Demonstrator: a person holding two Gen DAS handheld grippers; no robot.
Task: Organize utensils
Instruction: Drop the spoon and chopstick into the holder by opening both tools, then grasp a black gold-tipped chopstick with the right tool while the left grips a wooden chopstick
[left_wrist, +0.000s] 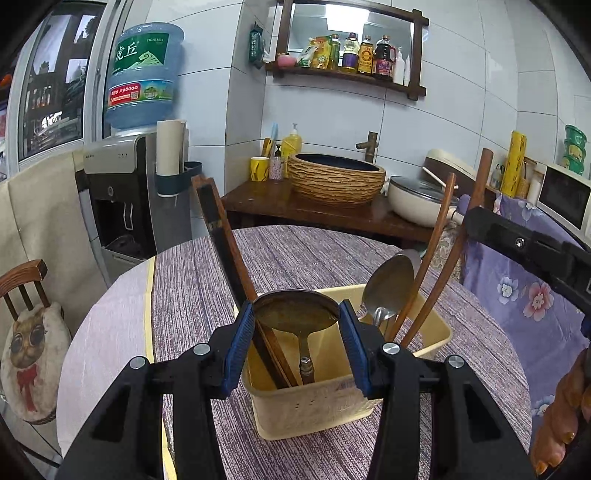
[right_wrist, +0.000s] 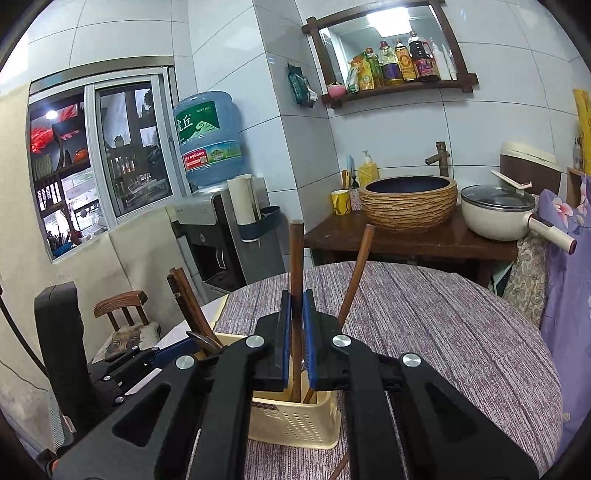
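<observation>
A cream plastic utensil holder stands on the round table. In it stand a metal ladle, a metal spoon, dark wooden chopsticks and two brown wooden handles. My left gripper is shut on the ladle's bowl above the holder. My right gripper is shut on an upright wooden handle that stands in the holder. A second wooden handle leans to its right. The left gripper shows at the left of the right wrist view.
The table has a purple striped cloth. Behind it a dark wooden counter holds a woven basin, a white pot and bottles. A water dispenser stands at the left, a wooden chair beside the table. Purple floral fabric lies right.
</observation>
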